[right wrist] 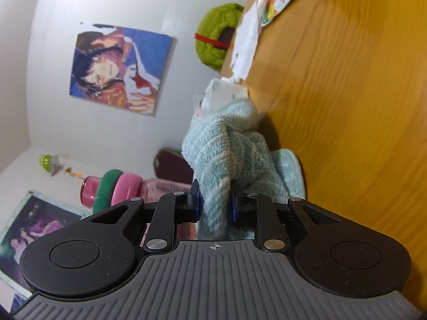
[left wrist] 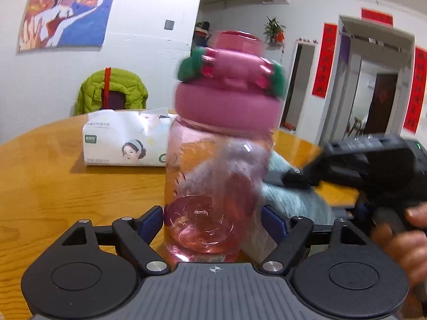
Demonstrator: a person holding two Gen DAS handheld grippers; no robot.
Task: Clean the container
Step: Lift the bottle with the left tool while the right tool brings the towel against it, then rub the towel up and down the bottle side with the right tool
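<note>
A clear pink bottle (left wrist: 216, 176) with a pink lid and green trim stands tilted in the left wrist view. My left gripper (left wrist: 213, 221) is shut on its base, above the wooden table (left wrist: 53, 181). My right gripper (right wrist: 215, 204) is shut on a light blue towel (right wrist: 234, 146). In the left wrist view the right gripper (left wrist: 293, 174) presses the towel (left wrist: 291, 202) against the bottle's right side. The bottle also shows in the right wrist view (right wrist: 149, 186), at lower left behind the fingers.
A white tissue pack (left wrist: 125, 138) lies on the table behind the bottle. A chair with a green jacket (left wrist: 112, 90) stands beyond the table's far edge. Tissues and a packet (right wrist: 267, 8) lie at the table edge in the right wrist view.
</note>
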